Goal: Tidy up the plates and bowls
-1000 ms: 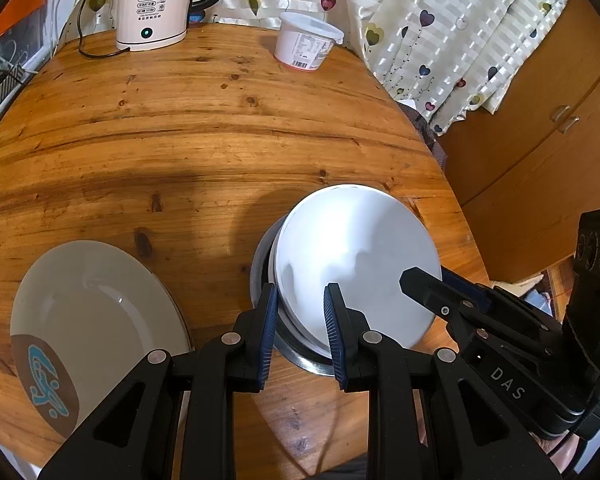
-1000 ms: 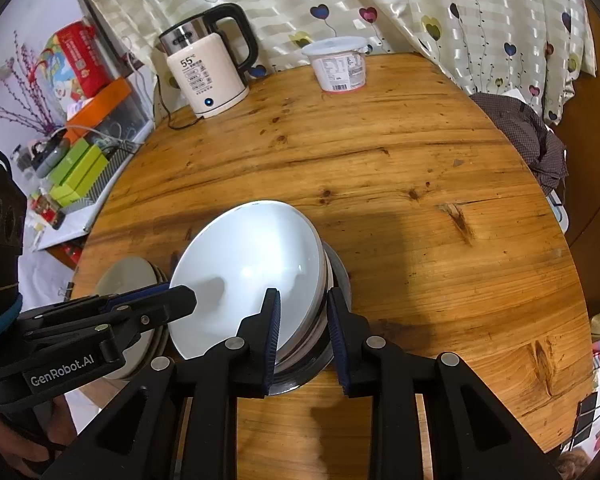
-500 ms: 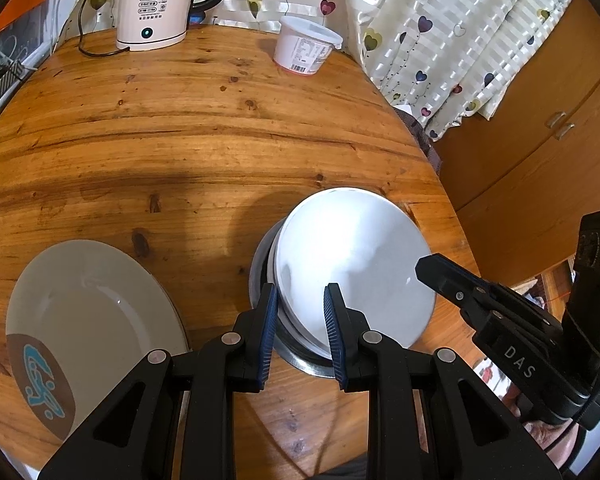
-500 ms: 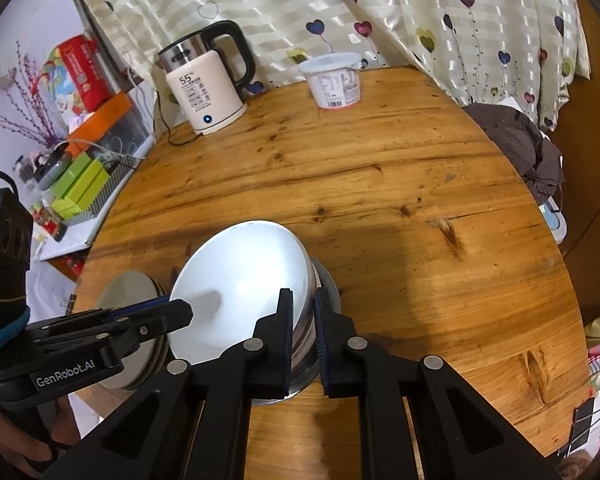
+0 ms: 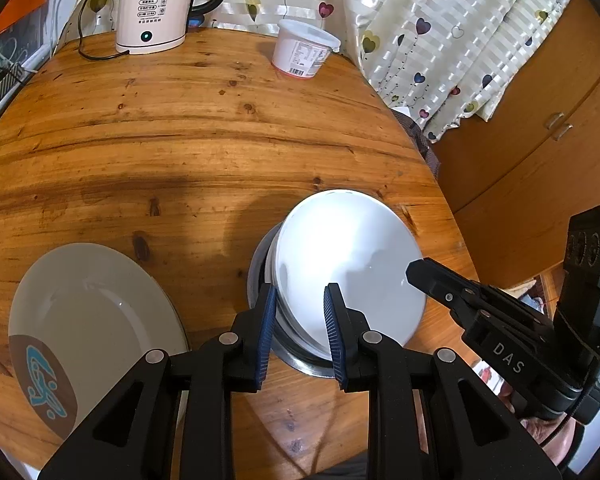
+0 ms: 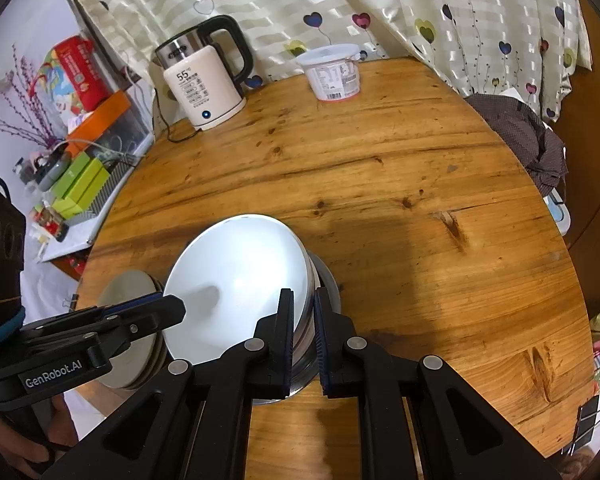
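Bowls [image 5: 348, 268], glossy white and round, nest in a steel one on the knotty wooden counter [image 5: 180, 140]; right hand-held gripper [image 6: 303, 320] pinches their rim, left hand-held gripper [image 5: 300, 320] spread.

"55°C" on kettle [image 5: 153, 4]; "DAS", "GenRobot.AI" on tongs' bodies.

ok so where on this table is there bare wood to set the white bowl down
Bare wood spans the table between the kettle and tub at the back and the bowl stack, and right of the stack. The near-left edge is crowded by the plate.
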A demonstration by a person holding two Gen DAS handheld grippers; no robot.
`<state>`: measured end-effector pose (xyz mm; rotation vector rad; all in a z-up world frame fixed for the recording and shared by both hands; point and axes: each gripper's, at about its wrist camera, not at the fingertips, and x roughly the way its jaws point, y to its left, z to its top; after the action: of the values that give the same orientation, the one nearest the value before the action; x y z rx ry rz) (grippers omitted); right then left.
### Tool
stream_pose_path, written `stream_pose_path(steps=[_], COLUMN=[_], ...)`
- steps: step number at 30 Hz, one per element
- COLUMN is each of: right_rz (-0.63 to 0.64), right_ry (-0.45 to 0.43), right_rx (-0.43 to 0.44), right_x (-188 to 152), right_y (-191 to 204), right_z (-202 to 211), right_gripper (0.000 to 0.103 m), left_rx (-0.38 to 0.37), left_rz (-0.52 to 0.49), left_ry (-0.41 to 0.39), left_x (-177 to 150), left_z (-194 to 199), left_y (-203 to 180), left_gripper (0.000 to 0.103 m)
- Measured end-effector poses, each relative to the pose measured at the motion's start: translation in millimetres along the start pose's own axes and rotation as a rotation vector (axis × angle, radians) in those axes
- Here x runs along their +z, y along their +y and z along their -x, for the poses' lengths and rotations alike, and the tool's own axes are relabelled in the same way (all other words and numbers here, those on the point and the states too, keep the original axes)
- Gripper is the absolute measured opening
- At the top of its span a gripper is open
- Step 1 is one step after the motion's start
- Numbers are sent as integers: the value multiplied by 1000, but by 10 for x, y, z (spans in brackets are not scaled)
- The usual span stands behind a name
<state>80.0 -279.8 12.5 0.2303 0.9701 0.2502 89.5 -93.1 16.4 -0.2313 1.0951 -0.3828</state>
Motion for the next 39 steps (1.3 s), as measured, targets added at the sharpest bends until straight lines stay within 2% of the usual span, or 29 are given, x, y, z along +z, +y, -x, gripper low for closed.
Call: stream_pose_path(steps=[10, 14, 25, 34, 39], right_rz=[-8, -6, 9, 29, 13], right_ry=[18, -2, -28, -51, -58], right_rx=[38, 43, 68, 107, 117], right_x=[43, 59, -4, -71, -94], right_y=[-39, -81, -170, -187, -236], right_z=[5, 87, 223, 290, 313], right_gripper=[13, 14, 23, 35, 37], left_rx=[-20, -21, 5, 32, 44], left_rz=[7, 7, -25, -35, -31], left_ry=[-4, -36, -118, -145, -153], left_x=[-14, -21, -114, -225, -273], left_z=[24, 85, 223, 279, 295], left_y=[11, 45, 93, 152, 196], left_gripper=[25, 25, 25, 26, 26])
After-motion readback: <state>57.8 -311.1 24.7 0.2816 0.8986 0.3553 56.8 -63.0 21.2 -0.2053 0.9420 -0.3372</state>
